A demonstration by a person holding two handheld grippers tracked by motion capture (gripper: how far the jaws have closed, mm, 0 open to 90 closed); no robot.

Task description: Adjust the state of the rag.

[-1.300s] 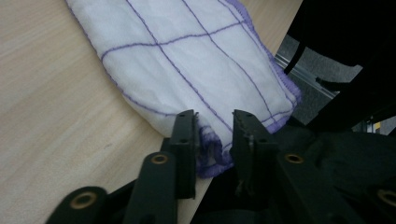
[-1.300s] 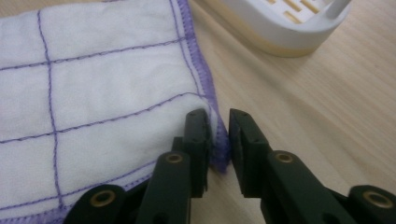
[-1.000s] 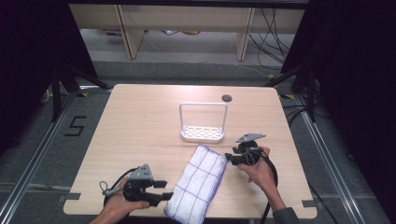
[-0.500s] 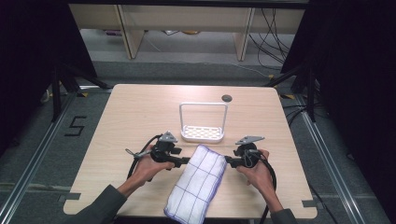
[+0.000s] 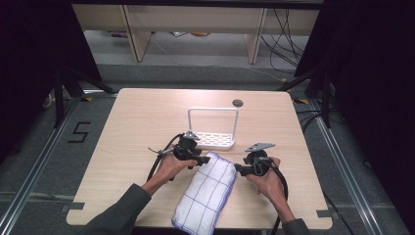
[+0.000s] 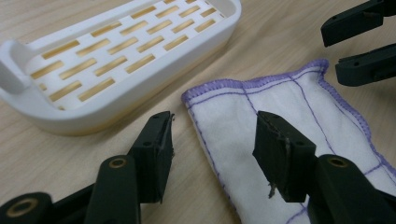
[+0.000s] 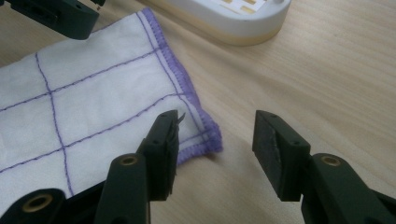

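Both our tongs, left gripper (image 5: 199,161) and right gripper (image 5: 240,169), gape at the cloth's (image 5: 208,191) far corners; closing shallow, we'd pinch one layer and the fold slips apart.

Worktop (image 5: 137,122): pale wood-grain laminate, smooth and matt. Cloth (image 5: 208,193), lower centre of the high view: soft white woven fabric with thin purple grid lines and a purple stitched hem. Tray (image 6: 116,56), upper left of the left gripper view: white moulded plastic, smooth, slightly glossy, slotted base.
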